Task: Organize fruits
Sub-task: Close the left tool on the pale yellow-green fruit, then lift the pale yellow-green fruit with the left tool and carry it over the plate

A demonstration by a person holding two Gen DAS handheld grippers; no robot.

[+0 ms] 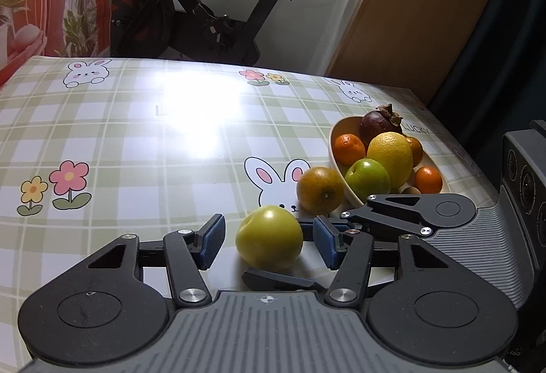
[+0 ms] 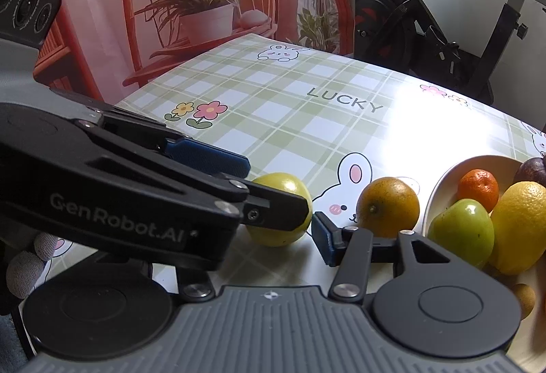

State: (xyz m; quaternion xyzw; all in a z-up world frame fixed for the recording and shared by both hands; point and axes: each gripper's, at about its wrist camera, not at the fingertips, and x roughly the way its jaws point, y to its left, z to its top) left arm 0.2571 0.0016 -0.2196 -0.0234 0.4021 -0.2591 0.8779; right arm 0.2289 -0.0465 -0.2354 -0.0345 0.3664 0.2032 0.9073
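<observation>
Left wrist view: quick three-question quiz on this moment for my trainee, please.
1. True or false: the left gripper is shut on the yellow-green fruit.
2. Which loose fruit lies nearest the bowl: A) brownish orange B) yellow-green fruit?
3. How many small tangerines show in the bowl?

Key: 1. False; it is open, fingers either side. 2. A. 3. Three.

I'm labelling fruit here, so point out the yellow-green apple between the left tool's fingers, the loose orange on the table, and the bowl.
yellow-green apple (image 1: 269, 237): left wrist view, middle of its skin.
loose orange (image 1: 320, 190): left wrist view, centre of its front.
bowl (image 1: 336, 151): left wrist view, bare left inner wall.
</observation>
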